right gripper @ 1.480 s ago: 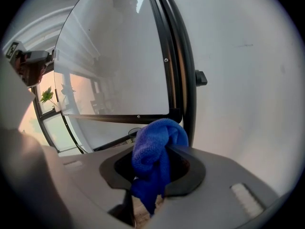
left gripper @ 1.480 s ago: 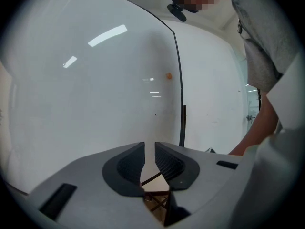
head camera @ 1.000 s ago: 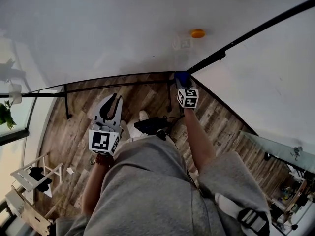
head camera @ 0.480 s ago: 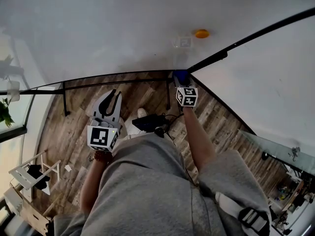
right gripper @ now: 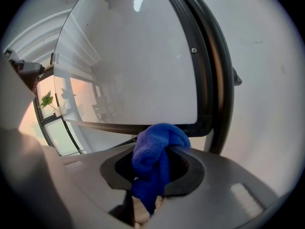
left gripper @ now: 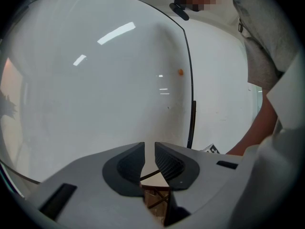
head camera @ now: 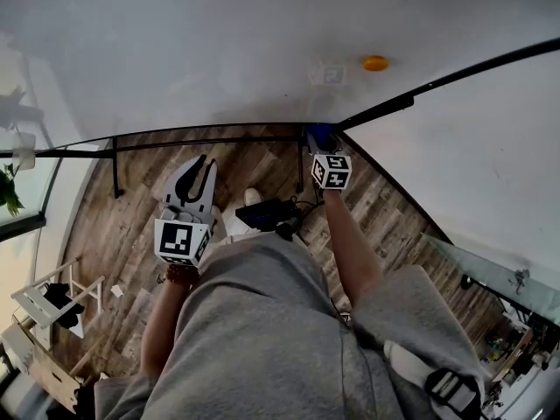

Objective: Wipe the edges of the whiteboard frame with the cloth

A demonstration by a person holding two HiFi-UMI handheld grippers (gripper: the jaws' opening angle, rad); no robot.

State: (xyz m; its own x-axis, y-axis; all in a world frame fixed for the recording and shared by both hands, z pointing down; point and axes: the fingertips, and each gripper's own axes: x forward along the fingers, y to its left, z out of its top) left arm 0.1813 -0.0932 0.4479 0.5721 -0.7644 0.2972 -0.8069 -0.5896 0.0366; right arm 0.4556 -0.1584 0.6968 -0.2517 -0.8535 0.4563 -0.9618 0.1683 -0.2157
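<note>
Right gripper view is showing your right gripper (right gripper: pixel 157 149) clamping the blue cloth (right gripper: pixel 151 168), which is touching the whiteboard frame (right gripper: pixel 209 80) at its right corner; your left gripper (left gripper: pixel 149 151) is hanging leftward, jaws narrowly apart, facing the whiteboard (left gripper: pixel 95 80).

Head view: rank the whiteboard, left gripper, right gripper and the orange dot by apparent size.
1. whiteboard
2. left gripper, though it is probably just nearer the camera
3. right gripper, holding the cloth
4. orange dot
</note>
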